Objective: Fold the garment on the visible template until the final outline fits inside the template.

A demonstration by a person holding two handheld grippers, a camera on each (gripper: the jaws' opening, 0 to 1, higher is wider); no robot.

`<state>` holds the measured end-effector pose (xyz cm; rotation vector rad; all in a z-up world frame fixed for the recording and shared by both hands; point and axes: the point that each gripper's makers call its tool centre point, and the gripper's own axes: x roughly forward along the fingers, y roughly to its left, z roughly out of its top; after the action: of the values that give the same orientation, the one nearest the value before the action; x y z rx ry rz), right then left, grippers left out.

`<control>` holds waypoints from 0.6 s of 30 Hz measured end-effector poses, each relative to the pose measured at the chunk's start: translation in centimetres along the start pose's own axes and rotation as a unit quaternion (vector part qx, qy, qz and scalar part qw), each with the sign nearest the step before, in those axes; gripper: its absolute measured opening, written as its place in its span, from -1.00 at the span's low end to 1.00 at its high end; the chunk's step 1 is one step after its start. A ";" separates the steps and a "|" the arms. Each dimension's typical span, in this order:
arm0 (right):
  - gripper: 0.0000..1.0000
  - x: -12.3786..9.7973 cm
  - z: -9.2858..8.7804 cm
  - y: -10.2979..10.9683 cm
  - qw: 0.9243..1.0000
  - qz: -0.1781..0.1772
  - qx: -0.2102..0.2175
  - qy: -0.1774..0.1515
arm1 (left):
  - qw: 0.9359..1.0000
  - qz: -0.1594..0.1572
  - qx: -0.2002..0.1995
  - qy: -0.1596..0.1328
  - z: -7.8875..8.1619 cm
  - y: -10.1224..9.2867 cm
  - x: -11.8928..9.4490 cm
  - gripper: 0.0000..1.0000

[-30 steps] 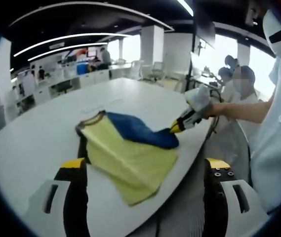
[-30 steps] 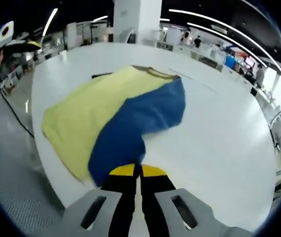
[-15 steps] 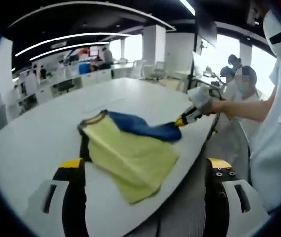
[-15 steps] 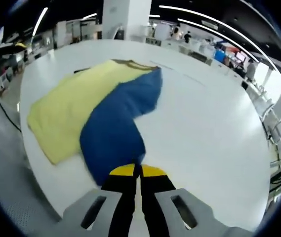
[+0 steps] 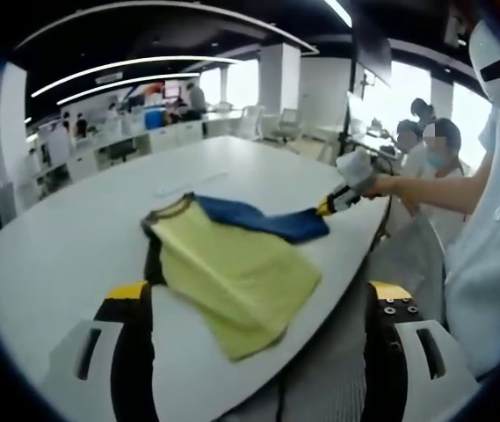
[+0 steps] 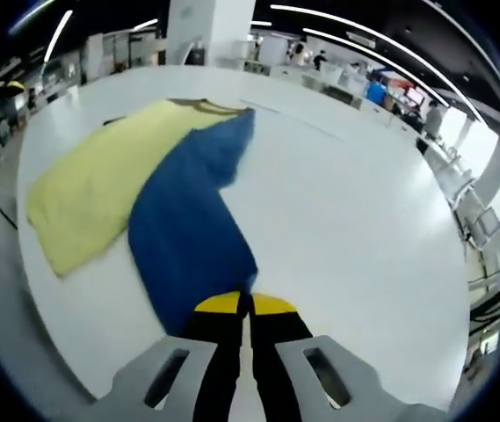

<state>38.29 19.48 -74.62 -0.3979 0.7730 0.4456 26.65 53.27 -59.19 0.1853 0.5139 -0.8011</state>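
White tabletop: the table (image 5: 65, 246) is large, smooth and glossy, so cloth should slide on it easily; no template outline can be made out on it in either view.
Room: an open office with long ceiling light strips, pillars, desks and chairs at the back; people (image 5: 431, 145) stand past the far table edge in the left gripper view.
Shirt: the shirt (image 5: 232, 268) lies spread near the table's edge, yellow body flat, with a dark collar at its far end.
Blue part: the blue part (image 6: 188, 224) runs from the collar down to the right gripper and is drawn out to the side, partly off the yellow.
Handling: I judge it light, soft and limp; it will sag and crease and will not keep a fold line unless laid flat. Not fragile.
Where to hold: best at a corner or a hem edge, pinching 1 layer only, with the opposite corner held for an even fold.
Right gripper (image 6: 250, 308): jaws closed together on the corner of the blue part; it also appears in the left gripper view, held in a gloved hand (image 5: 356, 170).
Left gripper (image 5: 258, 299): jaws wide apart, holding nothing, over the near edge of the table.
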 end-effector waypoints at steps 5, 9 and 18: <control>-0.94 0.1 -1.0 -3.0 1.000 -0.026 0.004 0.013 | 1.000 0.003 0.000 -0.001 0.2 0.1 0.0 0.95; -0.94 0.0 -1.6 -4.6 0.999 -0.039 0.013 0.017 | 1.000 0.004 0.001 0.003 0.1 0.2 0.2 0.95; -0.94 0.2 -2.9 -6.3 0.998 -0.060 0.014 0.031 | 1.000 0.006 -0.002 0.005 0.3 0.1 0.3 0.94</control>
<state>40.02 12.78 -75.52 -0.4320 0.8105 0.3116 27.05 53.05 -59.11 0.1877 0.5235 -0.7883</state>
